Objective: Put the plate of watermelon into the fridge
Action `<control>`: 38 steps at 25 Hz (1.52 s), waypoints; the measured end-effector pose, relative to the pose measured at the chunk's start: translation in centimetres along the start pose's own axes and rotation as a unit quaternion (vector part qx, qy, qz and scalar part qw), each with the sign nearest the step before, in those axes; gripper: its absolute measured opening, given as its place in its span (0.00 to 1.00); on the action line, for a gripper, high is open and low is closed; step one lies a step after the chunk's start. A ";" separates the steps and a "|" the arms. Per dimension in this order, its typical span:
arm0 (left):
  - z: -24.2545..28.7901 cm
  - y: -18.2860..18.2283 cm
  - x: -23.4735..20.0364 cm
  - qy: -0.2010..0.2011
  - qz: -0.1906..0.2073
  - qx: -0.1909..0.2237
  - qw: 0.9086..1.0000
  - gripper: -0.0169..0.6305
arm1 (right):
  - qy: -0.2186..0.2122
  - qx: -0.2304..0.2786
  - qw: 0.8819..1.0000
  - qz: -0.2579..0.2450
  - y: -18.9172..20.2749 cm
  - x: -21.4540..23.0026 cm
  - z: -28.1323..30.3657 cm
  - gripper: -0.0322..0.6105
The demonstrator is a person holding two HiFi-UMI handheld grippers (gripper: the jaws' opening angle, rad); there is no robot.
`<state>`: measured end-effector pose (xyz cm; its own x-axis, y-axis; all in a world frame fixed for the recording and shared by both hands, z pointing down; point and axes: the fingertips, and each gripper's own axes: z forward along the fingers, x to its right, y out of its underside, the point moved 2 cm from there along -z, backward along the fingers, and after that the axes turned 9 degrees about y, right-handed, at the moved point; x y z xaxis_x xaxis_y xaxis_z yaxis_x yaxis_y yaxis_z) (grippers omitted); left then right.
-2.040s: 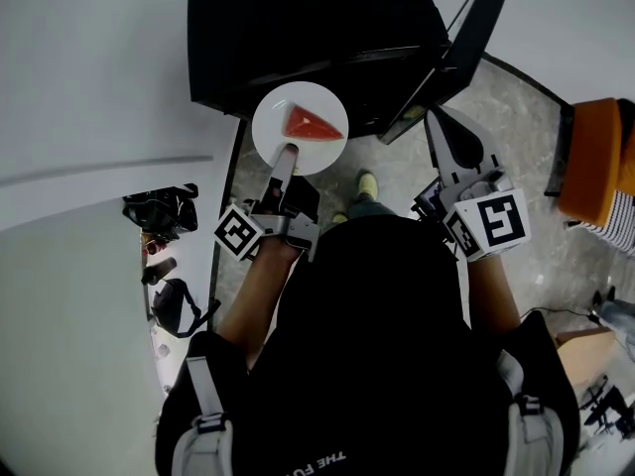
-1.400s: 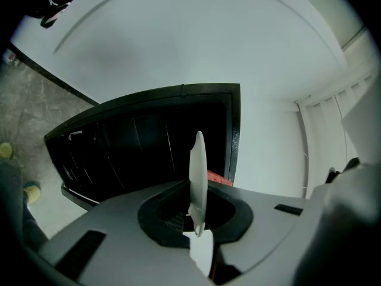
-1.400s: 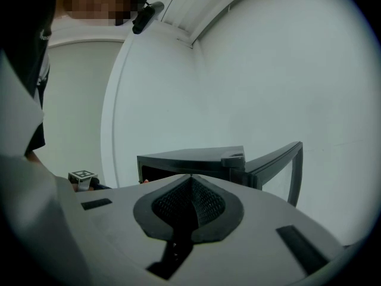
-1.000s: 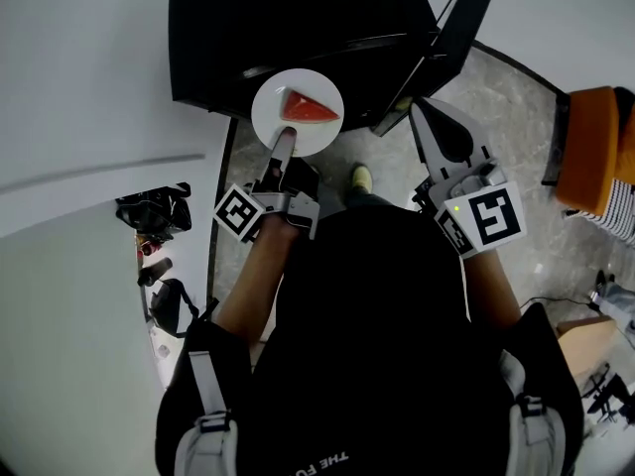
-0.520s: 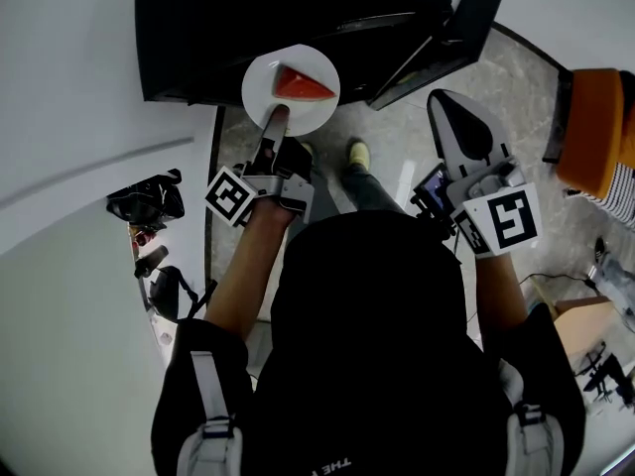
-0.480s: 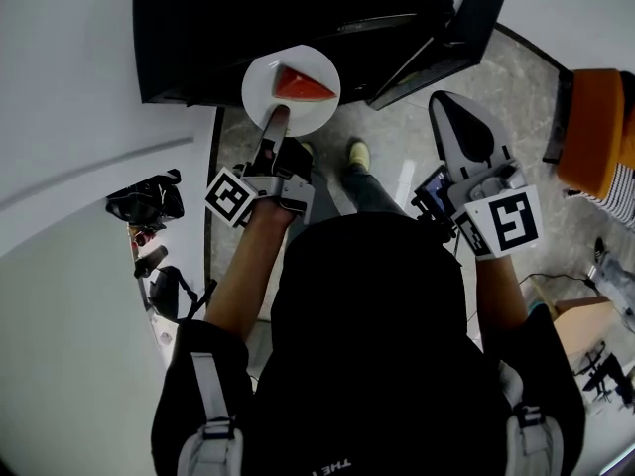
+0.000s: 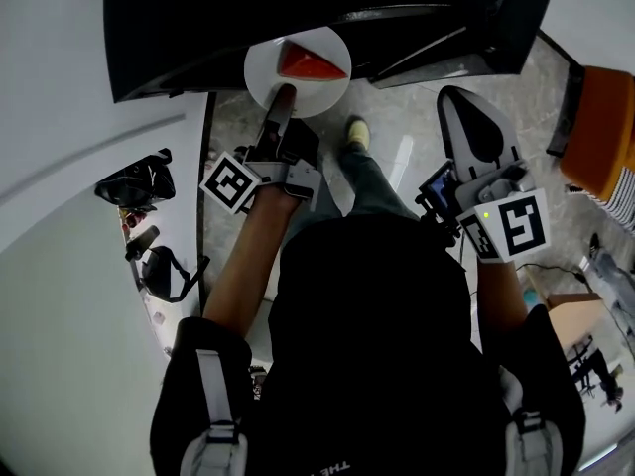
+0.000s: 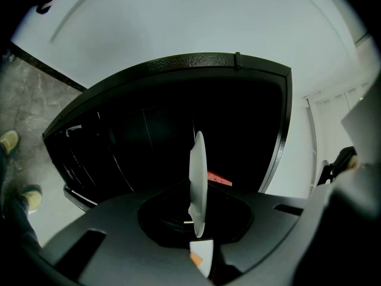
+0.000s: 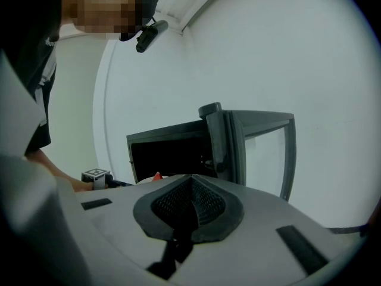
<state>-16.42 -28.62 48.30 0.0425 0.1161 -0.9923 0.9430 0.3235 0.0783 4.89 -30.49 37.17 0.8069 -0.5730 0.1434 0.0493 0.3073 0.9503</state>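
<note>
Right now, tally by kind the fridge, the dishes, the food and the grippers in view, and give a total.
fridge: 1
plate: 1
watermelon slice: 1
grippers: 2, left gripper and right gripper
total: 5

The floor [image 7: 402,112] is grey marbled tile. A black fridge [image 7: 248,18] stands on it at the far end, door swung open. One yellowish shoe [image 7: 355,133] is planted just near of it. An orange thing [image 7: 598,127] on the right, maybe a seat. Black bags [image 7: 134,181] on the left, too murky to say what they rest on.
</note>
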 end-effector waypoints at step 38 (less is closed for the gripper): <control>4.2 -0.6 -16.4 -0.072 -0.017 0.028 0.997 0.07 | -0.004 -0.018 1.000 0.016 4.4 0.3 5.5 0.06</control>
<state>-16.26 -34.68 64.10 0.0523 -0.0309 -0.9982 0.9612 0.2725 0.0419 2.15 -33.46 42.89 0.8040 -0.5679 0.1763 0.0443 0.3528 0.9346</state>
